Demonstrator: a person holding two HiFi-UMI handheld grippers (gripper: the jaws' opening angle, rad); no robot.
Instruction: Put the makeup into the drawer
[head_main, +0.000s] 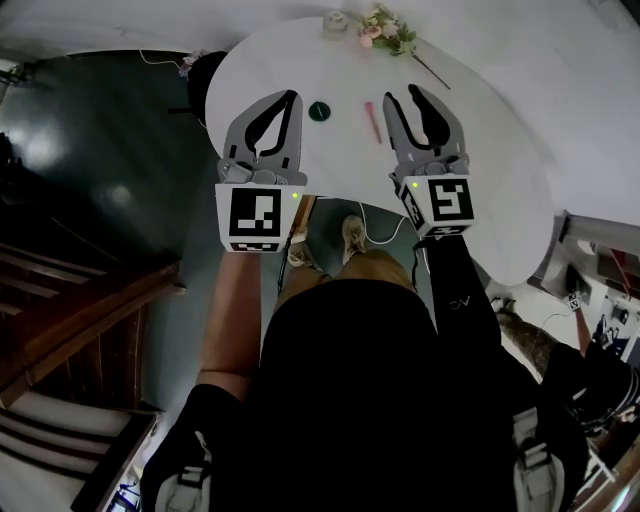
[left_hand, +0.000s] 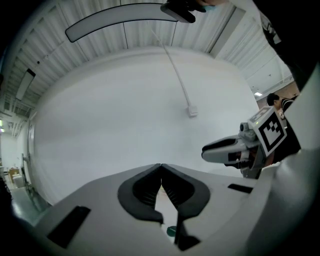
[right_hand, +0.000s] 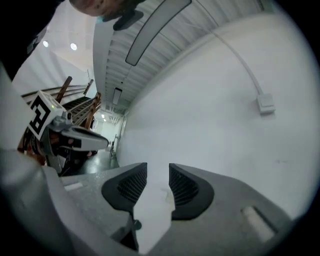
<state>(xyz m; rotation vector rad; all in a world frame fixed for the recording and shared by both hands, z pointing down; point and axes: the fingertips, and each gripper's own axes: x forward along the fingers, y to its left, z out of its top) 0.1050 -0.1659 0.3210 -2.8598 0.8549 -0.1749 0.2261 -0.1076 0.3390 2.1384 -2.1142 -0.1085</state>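
On the white round table (head_main: 480, 150) lie a small dark green round makeup case (head_main: 318, 111) and a pink tube (head_main: 372, 121). Both grippers hover level above the table's near edge. My left gripper (head_main: 292, 97) sits just left of the green case, fingertips touching and holding nothing; in the left gripper view its jaws (left_hand: 161, 165) meet at the tips, and the green case (left_hand: 171, 230) peeks through below them. My right gripper (head_main: 402, 96) is just right of the pink tube, jaws apart and empty (right_hand: 158, 169). No drawer is in view.
A spray of artificial flowers (head_main: 388, 30) and a small pale jar (head_main: 335, 22) lie at the table's far side. Wooden stairs (head_main: 70, 300) descend at the left. A white wall with a cable and socket (left_hand: 192, 111) stands behind the table.
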